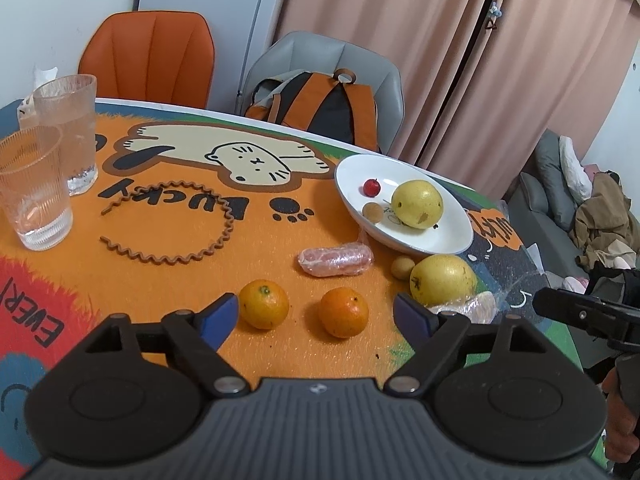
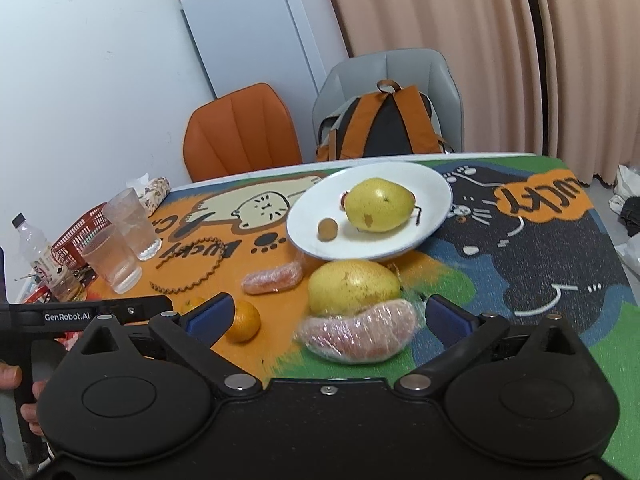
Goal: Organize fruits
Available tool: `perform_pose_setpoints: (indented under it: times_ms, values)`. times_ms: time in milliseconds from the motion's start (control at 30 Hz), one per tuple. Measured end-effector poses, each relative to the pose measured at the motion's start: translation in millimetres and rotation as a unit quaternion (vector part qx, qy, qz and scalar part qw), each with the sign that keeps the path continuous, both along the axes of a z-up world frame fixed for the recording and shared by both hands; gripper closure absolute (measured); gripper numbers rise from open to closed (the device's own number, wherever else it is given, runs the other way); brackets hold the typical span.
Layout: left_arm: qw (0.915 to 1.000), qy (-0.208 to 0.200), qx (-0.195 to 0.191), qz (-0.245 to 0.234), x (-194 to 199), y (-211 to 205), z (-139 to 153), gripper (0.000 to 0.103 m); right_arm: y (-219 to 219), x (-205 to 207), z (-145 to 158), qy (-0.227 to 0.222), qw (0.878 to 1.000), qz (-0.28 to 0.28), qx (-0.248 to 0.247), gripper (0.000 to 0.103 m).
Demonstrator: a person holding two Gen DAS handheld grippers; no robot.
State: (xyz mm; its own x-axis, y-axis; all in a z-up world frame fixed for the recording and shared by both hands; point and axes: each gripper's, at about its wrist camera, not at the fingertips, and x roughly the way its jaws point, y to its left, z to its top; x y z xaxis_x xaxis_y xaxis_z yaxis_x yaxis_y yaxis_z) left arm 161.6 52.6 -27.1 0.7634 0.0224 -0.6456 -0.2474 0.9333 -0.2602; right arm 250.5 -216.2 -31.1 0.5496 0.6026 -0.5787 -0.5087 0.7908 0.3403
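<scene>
My left gripper (image 1: 316, 314) is open low over the cat-print mat, with two oranges (image 1: 264, 304) (image 1: 344, 312) just ahead of its fingertips. Beyond them lie a plastic-wrapped fruit piece (image 1: 334, 260), a loose longan (image 1: 402, 267) and a yellow pear (image 1: 442, 280). The white plate (image 1: 348, 184) holds another pear (image 1: 418, 204), a small red fruit (image 1: 371, 187) and a longan (image 1: 372, 213). My right gripper (image 2: 328, 316) is open wide around a second wrapped fruit piece (image 2: 360, 334), its pads clear of it. That piece lies against the table pear (image 2: 354, 286), in front of the plate (image 2: 308, 216).
Two ribbed glasses (image 1: 36, 188) (image 1: 76, 128) and a brown wavy ring (image 1: 176, 224) sit at the left of the table. An orange chair (image 1: 152, 56) and a grey chair with a backpack (image 1: 320, 100) stand behind. A bottle (image 2: 34, 248) and red basket (image 2: 80, 232) are far left.
</scene>
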Motion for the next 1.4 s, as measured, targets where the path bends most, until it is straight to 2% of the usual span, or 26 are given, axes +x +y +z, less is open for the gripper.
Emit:
perform_pose_setpoints:
  times_ms: [567,800,1400]
  values:
    - [0.9992,0.028,-0.017,-0.023,4.8,-4.0,-27.6,0.020,-11.7,-12.3,-21.6,0.026,0.999,-0.019,-0.008,0.000]
    - [0.9991,0.030,-0.014,-0.028,10.8,-10.5,-37.5,0.021,-2.5,-16.4,-32.7,0.019,0.998,-0.027,-0.049,0.000]
    - [0.9986,0.025,-0.011,-0.046,36.4,-25.7,-45.3,0.032,18.6,-13.2,-44.5,0.006,0.996,-0.013,-0.090,0.000]
